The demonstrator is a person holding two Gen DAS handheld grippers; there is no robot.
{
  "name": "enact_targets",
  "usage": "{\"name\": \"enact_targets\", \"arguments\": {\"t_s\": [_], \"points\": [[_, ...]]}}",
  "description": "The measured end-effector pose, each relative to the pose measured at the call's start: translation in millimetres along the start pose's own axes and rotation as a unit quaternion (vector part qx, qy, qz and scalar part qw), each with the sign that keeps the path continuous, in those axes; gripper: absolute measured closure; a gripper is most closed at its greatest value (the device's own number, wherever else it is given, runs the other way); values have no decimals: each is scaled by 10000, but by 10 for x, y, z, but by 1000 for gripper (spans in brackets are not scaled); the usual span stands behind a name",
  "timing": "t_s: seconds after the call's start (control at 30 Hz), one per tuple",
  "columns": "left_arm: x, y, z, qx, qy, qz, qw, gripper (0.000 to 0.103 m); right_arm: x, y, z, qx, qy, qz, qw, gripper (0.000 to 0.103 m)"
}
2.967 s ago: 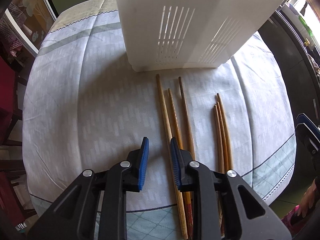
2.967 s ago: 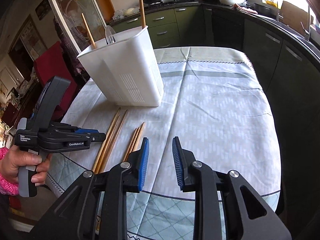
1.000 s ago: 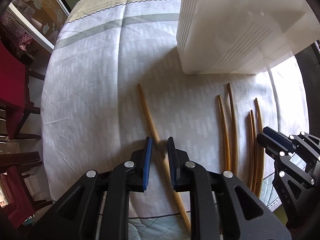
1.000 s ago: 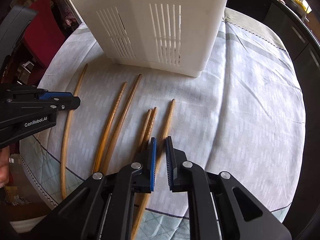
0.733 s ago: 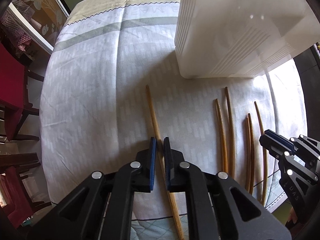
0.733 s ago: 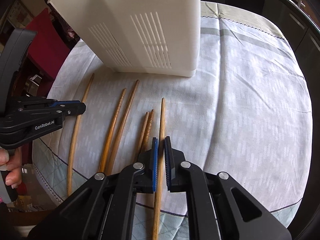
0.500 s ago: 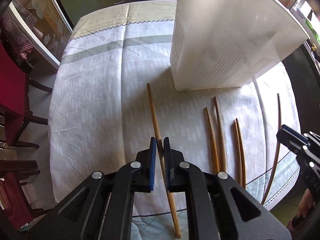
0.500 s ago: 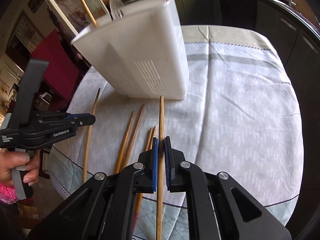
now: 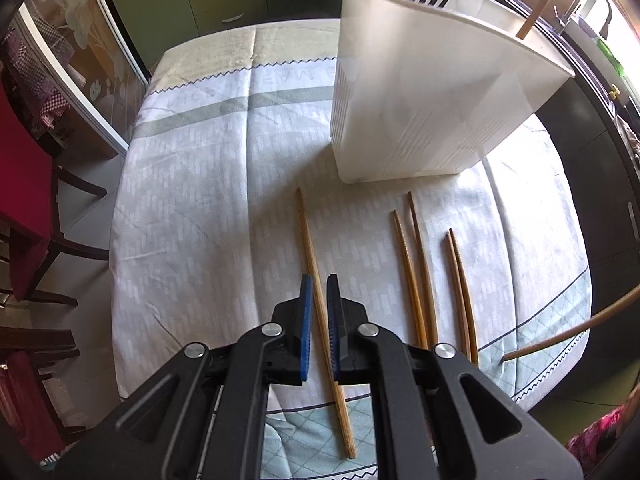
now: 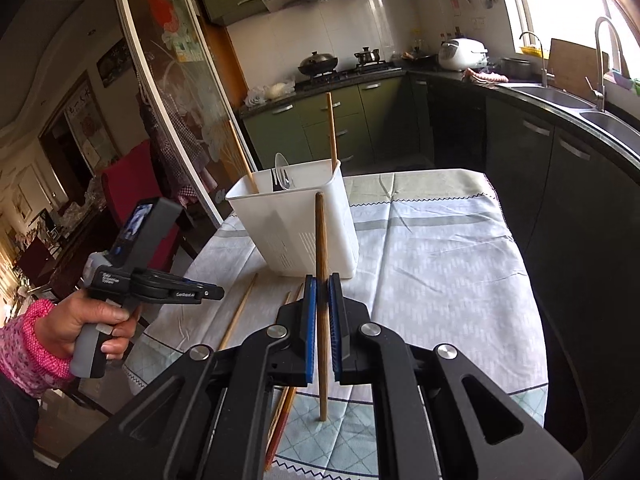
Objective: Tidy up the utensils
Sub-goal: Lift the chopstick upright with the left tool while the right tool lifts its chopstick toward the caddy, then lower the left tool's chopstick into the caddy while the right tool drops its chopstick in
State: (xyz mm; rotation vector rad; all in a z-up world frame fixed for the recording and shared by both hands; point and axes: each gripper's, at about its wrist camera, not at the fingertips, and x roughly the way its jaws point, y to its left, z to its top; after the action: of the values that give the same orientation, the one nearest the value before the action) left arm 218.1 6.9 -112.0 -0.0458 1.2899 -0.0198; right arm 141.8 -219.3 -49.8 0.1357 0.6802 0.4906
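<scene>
My left gripper (image 9: 317, 284) is shut on a wooden chopstick (image 9: 311, 248) and holds it low over the tablecloth. My right gripper (image 10: 322, 285) is shut on another wooden chopstick (image 10: 321, 240), lifted well above the table; its tail shows at the right of the left wrist view (image 9: 568, 332). The white slotted utensil holder (image 9: 420, 112) stands ahead with chopsticks, a fork and a clear spoon in it; it also shows in the right wrist view (image 10: 296, 224). Several chopsticks (image 9: 416, 272) lie on the cloth in front of it. The left gripper also shows in the right wrist view (image 10: 216, 293).
The round table has a white and pale green cloth (image 9: 208, 184). Red chairs (image 9: 20, 184) stand at its left. Dark kitchen cabinets (image 10: 560, 184) and a sink run along the right. A glass sliding door (image 10: 172, 92) is behind the holder.
Both grippers closed on a chopstick each. The right one has lifted its chopstick high off the cloth. The left one has raised its chopstick slightly and pulled back.
</scene>
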Motion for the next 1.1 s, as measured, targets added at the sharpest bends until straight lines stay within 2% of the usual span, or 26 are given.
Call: {"name": "enact_targets", "arguments": {"t_s": [0.23,0.47,0.63,0.77,0.97,1.1], "points": [[416,13,112,-253,472,5,9986,96,-267,62,-185,32,-86,166,9998,96],[541,-36,236,-374,371,414,9978,95,-301,76,-228,64,-76,280,9996,96],[575,-54,293,-364,417,518,9971,95,-323,60,-233,75,-76,345,9993,96],[562,-69,295,-363,437,428,9975,97,-356,44,-232,92,-98,355,9993,96],[224,-56,237,-240,-42,288,9993,97,-376,23,-216,126,-143,353,9992,96],[-281,-68,116,-118,-729,168,9971,97,-405,1,-215,147,-228,298,9992,96]]}}
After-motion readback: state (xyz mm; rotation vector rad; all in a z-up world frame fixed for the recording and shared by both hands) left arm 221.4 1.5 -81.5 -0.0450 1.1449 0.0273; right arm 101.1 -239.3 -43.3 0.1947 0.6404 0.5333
